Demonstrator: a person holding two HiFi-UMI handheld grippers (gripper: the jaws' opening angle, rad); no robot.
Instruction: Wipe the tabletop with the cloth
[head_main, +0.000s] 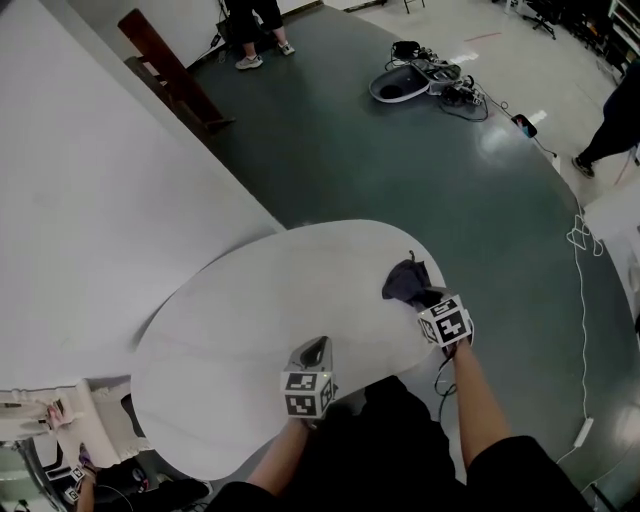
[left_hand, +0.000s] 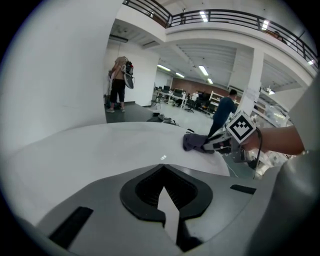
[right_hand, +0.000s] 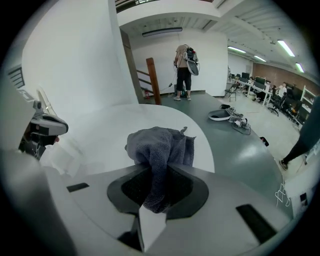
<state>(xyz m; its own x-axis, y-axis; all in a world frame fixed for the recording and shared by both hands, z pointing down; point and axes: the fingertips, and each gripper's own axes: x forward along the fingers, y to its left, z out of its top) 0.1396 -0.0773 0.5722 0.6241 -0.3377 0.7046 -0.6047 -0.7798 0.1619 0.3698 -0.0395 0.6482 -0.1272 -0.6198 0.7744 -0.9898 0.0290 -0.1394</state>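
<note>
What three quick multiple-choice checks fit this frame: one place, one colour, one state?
1. Where does the cloth lie on the table?
A. centre
B. near the right edge
C. by the wall

2. What colour is the cloth?
A. white
B. yellow
C. dark grey

3. How do the fingers of the left gripper stand?
A. together, empty
B. wide apart
C. shut on the cloth

Answers:
1 B: the head view shows it by the right rim, held by the right gripper.
2 C: both gripper views show dark grey.
3 A: its own view shows the fingers meeting with nothing between.
</note>
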